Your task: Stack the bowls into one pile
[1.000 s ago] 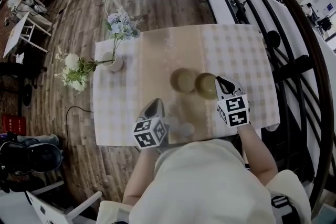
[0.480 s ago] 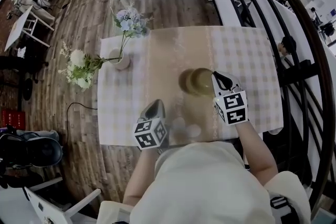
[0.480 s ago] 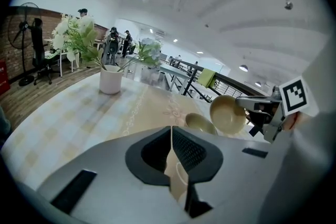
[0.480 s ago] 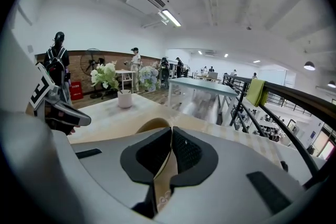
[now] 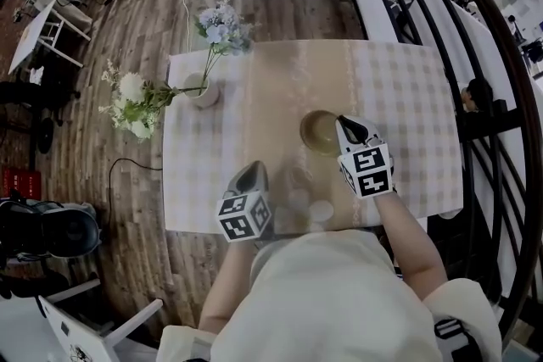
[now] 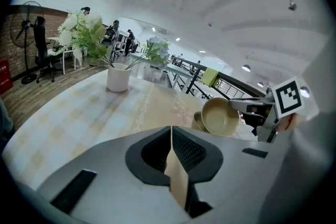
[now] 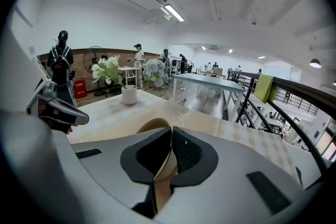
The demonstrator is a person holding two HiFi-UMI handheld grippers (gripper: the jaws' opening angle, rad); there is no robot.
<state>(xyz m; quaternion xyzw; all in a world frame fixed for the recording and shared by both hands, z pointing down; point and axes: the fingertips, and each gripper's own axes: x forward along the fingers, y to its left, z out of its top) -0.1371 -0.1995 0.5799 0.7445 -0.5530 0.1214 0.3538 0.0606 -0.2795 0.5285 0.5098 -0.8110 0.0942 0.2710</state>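
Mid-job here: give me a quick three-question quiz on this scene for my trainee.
1. True or false: the left claw is shut on a bowl.
2. What does the right claw grip? A) a vase B) a bowl by its rim C) the tablecloth
3. What stands near the far left corner of the table?
Key: 1 false, it is shut and empty; 2 B; 3 a vase of flowers.
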